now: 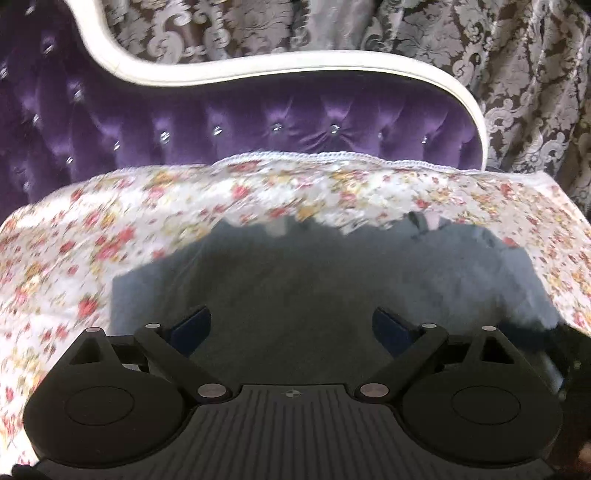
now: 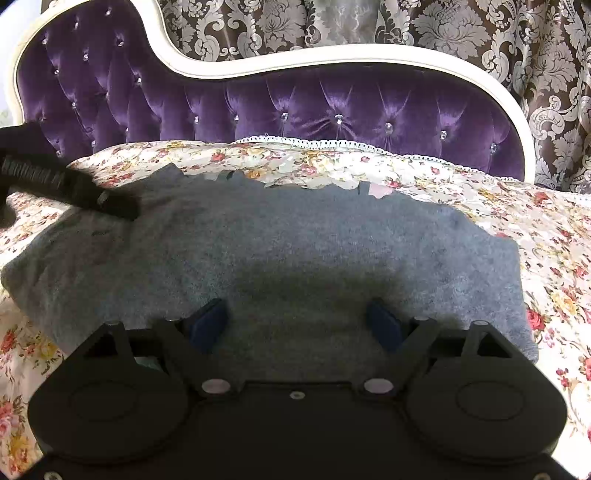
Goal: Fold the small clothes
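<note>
A grey knitted woollen garment (image 2: 280, 251) lies spread flat on a floral-print bed cover w/ red and yellow roses on white (image 2: 546, 236). The garment runs wide from left to right across the cover, its far edge uneven, its near right corner ending just beside the right gripper's body. Behind the cover stands a purple tufted velvet headboard w/ crystal buttons (image 2: 332, 107), edged by a curved cream-white frame (image 2: 332, 51). Beyond that hang brown curtains w/ a silver damask pattern (image 2: 498, 33).

Right wrist view: the right gripper (image 2: 295, 323) is low over the near part of the grey garment, its two blue-padded fingers (image 2: 208, 323) spread wide apart w/ only flat knit showing between them; nothing is held. At the far left of this view the left gripper's black body (image 2: 70, 182) reaches in over the garment's left far corner.

Left wrist view, somewhat blurred: the left gripper (image 1: 291, 330) is also wide open, blue pads (image 1: 194, 326) well apart, w/ the grey garment (image 1: 295, 280) under and ahead of it. Nothing is clamped. The floral cover (image 1: 74, 236) surrounds the garment at left, right and beyond.
</note>
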### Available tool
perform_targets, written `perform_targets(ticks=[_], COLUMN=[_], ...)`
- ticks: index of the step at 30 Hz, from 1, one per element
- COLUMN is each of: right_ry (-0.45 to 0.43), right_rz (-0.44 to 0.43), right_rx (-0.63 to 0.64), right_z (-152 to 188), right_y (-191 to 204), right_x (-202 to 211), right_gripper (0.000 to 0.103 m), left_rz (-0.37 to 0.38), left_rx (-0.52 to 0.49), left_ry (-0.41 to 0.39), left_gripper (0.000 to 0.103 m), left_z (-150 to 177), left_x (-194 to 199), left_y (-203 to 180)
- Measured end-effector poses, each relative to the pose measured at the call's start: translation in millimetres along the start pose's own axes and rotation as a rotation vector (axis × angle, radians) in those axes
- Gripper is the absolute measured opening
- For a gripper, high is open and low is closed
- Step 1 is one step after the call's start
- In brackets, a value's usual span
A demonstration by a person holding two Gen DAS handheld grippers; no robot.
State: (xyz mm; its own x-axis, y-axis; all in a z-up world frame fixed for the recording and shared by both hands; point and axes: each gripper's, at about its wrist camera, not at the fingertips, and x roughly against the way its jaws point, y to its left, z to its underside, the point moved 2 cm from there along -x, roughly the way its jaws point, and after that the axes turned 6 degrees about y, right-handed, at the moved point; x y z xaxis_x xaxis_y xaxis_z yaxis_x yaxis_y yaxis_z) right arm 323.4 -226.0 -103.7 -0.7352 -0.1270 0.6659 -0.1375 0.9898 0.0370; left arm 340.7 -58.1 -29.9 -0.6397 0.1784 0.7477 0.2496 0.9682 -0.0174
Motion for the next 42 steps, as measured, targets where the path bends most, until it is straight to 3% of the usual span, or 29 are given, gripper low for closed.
perform_targets(ticks=[3, 8, 11, 16, 20, 24, 31, 37, 42], right_ry=[-0.002, -0.008, -0.012, -0.013, -0.054, -0.13, 0.005, 0.035, 0.042], right_rz=[-0.003, -0.015, -0.032, -0.12, -0.227, -0.228, -0.317, -0.445, -0.517], right_rx=[-0.002, -0.009, -0.021, -0.064, -0.179, -0.299, -0.535, -0.569, -0.561], right_z=[-0.2, 1.0, 0.9, -2.2, -2.6, 0.6, 21.5, 32.7, 19.2], right_y=[-0.3, -1.2, -3.5, -16.2, -47.2, -96.4, -171.9, -175.9, -168.3], right_x=[-0.3, 0.3, 0.7, 7.0, 33.6, 63.4, 44.0, 30.5, 14.4], right_gripper=[0.085, 0.086, 0.086, 0.088, 0.088, 0.09, 0.093, 0.095, 0.095], left_rz=[-0.016, -0.039, -0.03, -0.012, -0.009, -0.004, -0.01, -0.004, -0.004], left_rx=[-0.028, -0.013, -0.007, 0.002, 0.008, 0.005, 0.004, -0.001, 0.0], left_ry=[0.025, 0.131, 0.125, 0.161, 0.19, 0.198, 0.185, 0.184, 0.181], left_gripper=[0.095, 0.096, 0.103, 0.103, 0.103, 0.103, 0.103, 0.103, 0.103], left_z=[-10.3, -4.5, 3.7, 1.8, -1.8, -1.7, -0.1, -1.0, -0.9], left_x=[-18.6, -55.6, -62.3, -66.9, -70.5, -72.2, -72.1, -72.5, -72.3], left_y=[-15.3, -22.2, -18.3, -16.4, -16.3, -14.9, -15.7, -14.4, -15.0])
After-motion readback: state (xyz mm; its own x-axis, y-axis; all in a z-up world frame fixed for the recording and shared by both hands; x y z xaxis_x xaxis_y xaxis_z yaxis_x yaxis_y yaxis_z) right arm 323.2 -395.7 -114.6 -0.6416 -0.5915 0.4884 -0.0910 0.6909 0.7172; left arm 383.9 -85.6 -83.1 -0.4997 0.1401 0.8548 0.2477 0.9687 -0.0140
